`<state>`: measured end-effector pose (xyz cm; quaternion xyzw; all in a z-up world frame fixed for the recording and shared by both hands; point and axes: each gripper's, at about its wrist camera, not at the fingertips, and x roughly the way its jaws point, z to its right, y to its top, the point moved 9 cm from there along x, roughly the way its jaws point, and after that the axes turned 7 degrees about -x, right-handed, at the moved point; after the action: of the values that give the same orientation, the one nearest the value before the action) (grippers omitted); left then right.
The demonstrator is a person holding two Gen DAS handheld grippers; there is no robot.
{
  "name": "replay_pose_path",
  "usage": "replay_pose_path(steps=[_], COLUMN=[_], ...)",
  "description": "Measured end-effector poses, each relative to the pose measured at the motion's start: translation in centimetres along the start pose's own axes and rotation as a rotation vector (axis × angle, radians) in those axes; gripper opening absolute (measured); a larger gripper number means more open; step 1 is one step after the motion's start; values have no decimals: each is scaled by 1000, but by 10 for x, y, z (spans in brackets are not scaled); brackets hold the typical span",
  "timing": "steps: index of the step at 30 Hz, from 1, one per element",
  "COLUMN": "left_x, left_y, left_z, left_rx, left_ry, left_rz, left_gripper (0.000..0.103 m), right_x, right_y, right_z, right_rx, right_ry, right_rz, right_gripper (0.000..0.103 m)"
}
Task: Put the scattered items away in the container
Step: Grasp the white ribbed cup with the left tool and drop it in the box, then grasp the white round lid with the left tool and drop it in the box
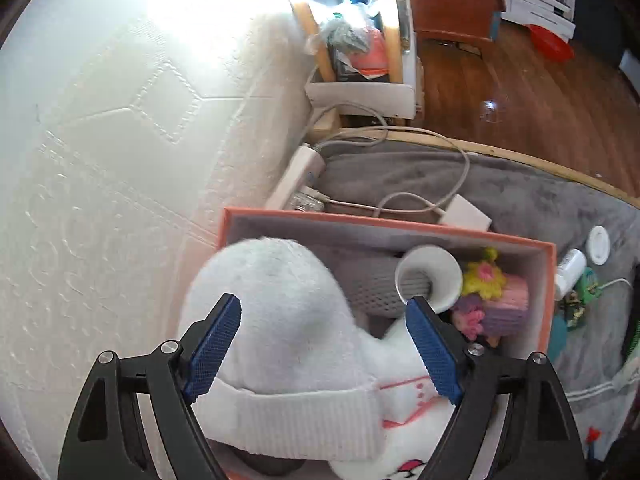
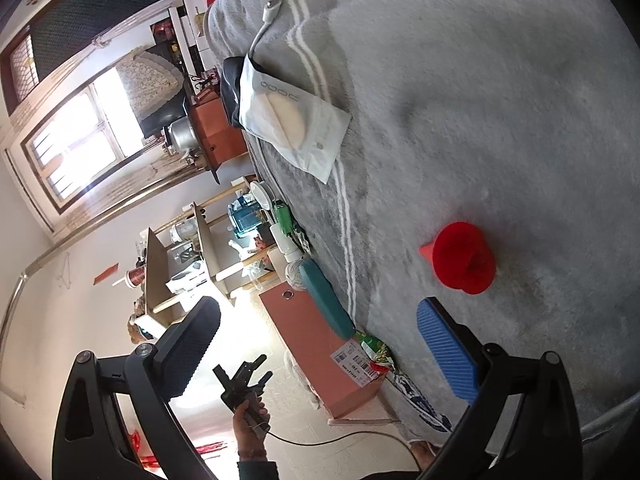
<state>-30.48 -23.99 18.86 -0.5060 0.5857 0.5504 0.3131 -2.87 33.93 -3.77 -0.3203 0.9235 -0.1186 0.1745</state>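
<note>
My left gripper (image 1: 323, 302) hangs open above the near left corner of the pink box (image 1: 548, 280), pointing steeply down. A white sock (image 1: 280, 320) lies between its blue pads (image 1: 214, 340), which do not press on it, draped over a second white sock with pink print (image 1: 404, 432). Inside the box are a white cup (image 1: 430, 276), a grey mesh item (image 1: 372, 288) and knitted toys (image 1: 496, 292). My right gripper (image 2: 316, 304) stands open and empty. A red funnel (image 2: 464, 258) lies on the grey blanket (image 2: 480, 80) just beyond its right finger (image 2: 446, 348).
Right of the box lie a white bottle (image 1: 570, 272), a white lid (image 1: 599, 245) and a green packet (image 1: 580, 300). A charger (image 1: 466, 210) and power strip (image 1: 296, 176) sit behind it, by the white wall (image 1: 100, 160). A white pouch (image 2: 294, 120) and teal case (image 2: 326, 300) rest on the blanket.
</note>
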Motion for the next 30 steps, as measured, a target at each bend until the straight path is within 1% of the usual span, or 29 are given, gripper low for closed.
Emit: replay_pose_path(steps=[2,3,6,8,9,11,15,17,18,20,21,23,24,27,28,30], left_x=[-6,-7,-16,-20,-22,-24,-15,-4,7,28,40,60,68,89,93,96], left_y=[-2,-4,-13,-13,-15,-20,-25,-25,-23,-19,-15,-10,-10,-13,-15,-19], left_z=[28,51,113,151,179,234,332,375,394,421,430,447,450,459,460,460], left_rx=[54,83,141,156,167,198,267,303,319,325,310,287,289,314,319,323], left_ry=[-27,-52,-161,-245,-301,-384,-476,-486,-479,-451,-430,-425,-421,-370,-354,-334], left_rz=[8,11,-4,-21,-34,-63,-107,-112,-113,-116,-117,-131,-135,-150,-157,-153], left_gripper=[84,84,84,84,84,84,84,84,84,84,84,84,84,84,80,62], right_x=[0,0,-2,-1,-2,1,3,4,5,7,8,10,11,14,15,17], right_y=[0,0,1,1,1,-1,-1,0,1,4,5,5,5,5,5,3], right_z=[1,2,1,1,2,5,5,4,5,7,10,15,17,16,15,15], right_rx=[4,6,11,10,13,21,22,20,17,14,18,34,44,29,25,21], right_ry=[-3,-3,4,0,-3,-2,-7,-3,-7,-19,-25,-32,-32,-39,-44,-48], right_rz=[-3,-3,2,6,6,-6,-12,-13,-12,-14,-17,-27,-32,-37,-39,-49], right_gripper=[99,99,99,99,99,99,99,99,99,99,99,99,99,99,99,99])
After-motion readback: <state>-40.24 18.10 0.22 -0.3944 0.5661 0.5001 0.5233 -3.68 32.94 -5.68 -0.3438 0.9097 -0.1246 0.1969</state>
